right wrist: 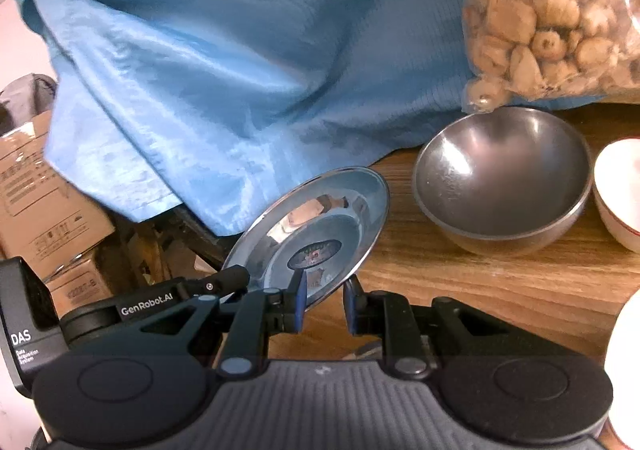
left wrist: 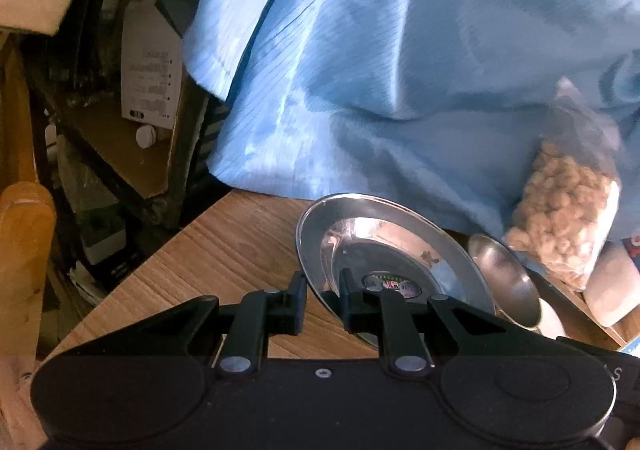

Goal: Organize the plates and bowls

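A shiny steel plate (left wrist: 400, 250) with a round sticker in its middle hangs tilted above the wooden table (left wrist: 224, 250). My left gripper (left wrist: 323, 290) is shut on its near rim. In the right wrist view the same steel plate (right wrist: 320, 218) leans up to the left, and my right gripper (right wrist: 325, 294) is shut on its lower edge with blue pads. The left gripper's black fingers (right wrist: 228, 278) pinch the plate's left edge there. A steel bowl (right wrist: 500, 178) stands upright on the table to the right of the plate. It also shows edge-on as the steel bowl (left wrist: 504, 282) in the left wrist view.
A blue cloth (right wrist: 220, 50) hangs over the table's far side. A clear bag of pale dried lumps (right wrist: 540, 10) leans behind the steel bowl. A white bowl with a red rim (right wrist: 620, 190) sits at the right edge. Cardboard boxes (right wrist: 36, 202) and shelving stand past the table's left edge.
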{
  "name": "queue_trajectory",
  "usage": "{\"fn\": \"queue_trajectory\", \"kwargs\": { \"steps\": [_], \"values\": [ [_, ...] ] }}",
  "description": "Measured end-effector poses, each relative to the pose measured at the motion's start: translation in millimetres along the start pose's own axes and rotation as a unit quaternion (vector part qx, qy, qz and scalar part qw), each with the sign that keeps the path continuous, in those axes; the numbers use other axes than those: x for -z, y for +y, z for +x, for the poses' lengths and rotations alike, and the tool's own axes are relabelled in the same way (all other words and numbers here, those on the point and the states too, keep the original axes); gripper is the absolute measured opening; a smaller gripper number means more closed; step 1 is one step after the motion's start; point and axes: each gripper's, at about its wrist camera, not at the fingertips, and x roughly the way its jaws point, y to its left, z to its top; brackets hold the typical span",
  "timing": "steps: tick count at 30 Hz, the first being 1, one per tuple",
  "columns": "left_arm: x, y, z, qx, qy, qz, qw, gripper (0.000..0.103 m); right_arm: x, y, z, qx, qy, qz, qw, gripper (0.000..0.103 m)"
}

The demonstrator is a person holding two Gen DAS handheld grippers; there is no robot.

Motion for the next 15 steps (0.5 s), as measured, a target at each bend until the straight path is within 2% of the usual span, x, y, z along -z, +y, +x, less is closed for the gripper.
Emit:
{"fn": "queue_trajectory", "kwargs": {
  "steps": [9, 15],
  "values": [
    [11, -26, -33, 0.023, -0.014, 0.021, 0.9994, 0.019, 5, -2, -50, -0.008, -0.023, -0.008, 1.000, 0.022],
    [30, -49, -51, 0.037, -0.016, 0.045, 0.9982, 0.020, 15, -9, -85, -0.005, -0.034, -0.008, 0.999, 0.022]
  ]
}}
